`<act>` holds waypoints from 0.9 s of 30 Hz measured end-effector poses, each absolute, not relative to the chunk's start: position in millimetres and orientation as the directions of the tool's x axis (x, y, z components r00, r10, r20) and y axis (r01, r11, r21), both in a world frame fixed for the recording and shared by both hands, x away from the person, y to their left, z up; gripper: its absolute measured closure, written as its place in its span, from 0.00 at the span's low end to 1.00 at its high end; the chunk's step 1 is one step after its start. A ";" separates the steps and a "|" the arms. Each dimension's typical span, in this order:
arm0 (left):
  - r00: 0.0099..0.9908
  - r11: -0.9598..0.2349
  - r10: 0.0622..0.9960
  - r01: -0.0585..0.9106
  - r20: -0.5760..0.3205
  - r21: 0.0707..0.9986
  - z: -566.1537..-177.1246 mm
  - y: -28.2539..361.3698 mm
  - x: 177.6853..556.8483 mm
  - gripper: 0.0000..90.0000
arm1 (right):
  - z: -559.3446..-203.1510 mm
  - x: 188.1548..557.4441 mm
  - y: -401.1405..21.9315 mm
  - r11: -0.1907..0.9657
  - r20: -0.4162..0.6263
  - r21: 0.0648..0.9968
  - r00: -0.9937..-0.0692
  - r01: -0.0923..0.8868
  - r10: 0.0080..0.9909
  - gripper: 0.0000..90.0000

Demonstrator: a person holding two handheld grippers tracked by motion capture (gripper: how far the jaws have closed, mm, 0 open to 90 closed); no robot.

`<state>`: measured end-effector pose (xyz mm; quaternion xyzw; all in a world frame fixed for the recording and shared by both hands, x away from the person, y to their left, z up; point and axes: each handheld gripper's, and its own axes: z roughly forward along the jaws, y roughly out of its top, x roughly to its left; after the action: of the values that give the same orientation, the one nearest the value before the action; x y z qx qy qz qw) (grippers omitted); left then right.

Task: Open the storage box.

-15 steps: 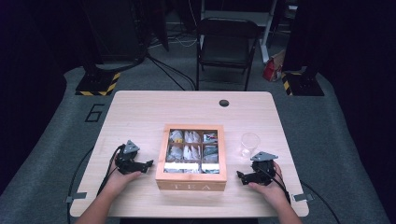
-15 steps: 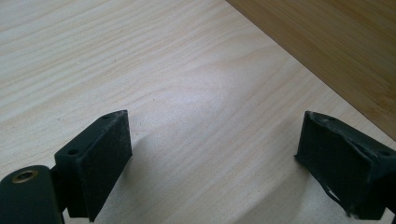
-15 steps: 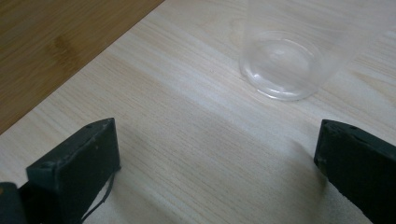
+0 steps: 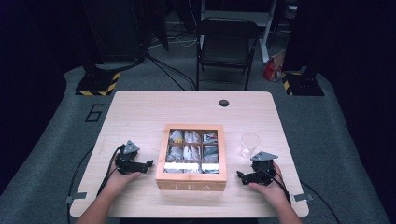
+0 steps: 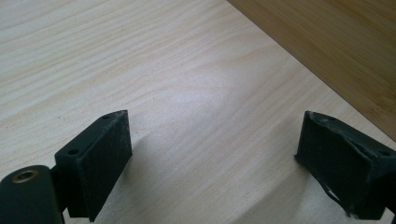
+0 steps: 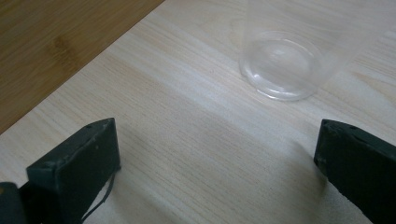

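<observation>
A wooden tea box (image 4: 192, 156) marked TEA stands in the middle of the light wood table (image 4: 140, 112), its glass-topped compartments holding several tea bags. To its right stands a clear plastic cup (image 4: 250, 143), upright and empty, whose base (image 6: 281, 63) lies just ahead of my right gripper. My left gripper (image 4: 148, 164) rests on the table left of the box, open, nothing between its jaws (image 5: 215, 158). My right gripper (image 4: 239, 176) rests right of the box, below the cup, open and empty (image 6: 215, 163). The box's wooden side (image 5: 336, 51) shows beyond the left jaws.
A round cable hole (image 4: 224, 102) sits near the table's far edge. A black folding chair (image 4: 226, 46) stands behind the table. Cables trail from both grippers off the near edge. Bare tabletop lies left of the box and beyond it.
</observation>
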<state>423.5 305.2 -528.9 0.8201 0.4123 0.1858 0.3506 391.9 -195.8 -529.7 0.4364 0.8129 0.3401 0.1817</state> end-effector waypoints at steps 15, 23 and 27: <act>0.585 -0.405 0.811 0.550 0.011 0.730 -529.0 305.0 423.0 0.12 | -529.1 390.5 -197.3 0.388 0.002 0.716 -0.558 0.580 0.830 0.04; 0.584 -0.402 0.812 0.550 0.008 0.732 -529.0 305.1 422.6 0.12 | -528.7 389.2 -199.1 0.374 0.001 0.729 -0.547 0.574 0.837 0.10; 0.573 -0.385 0.820 0.550 0.001 0.741 -528.9 306.5 422.0 0.17 | -528.2 388.4 -199.2 0.366 0.003 0.740 -0.547 0.564 0.837 0.17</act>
<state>422.0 306.5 -528.9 0.8107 0.4225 0.1876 0.3593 388.4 -199.2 -528.2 0.4358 0.8038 0.3566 0.1917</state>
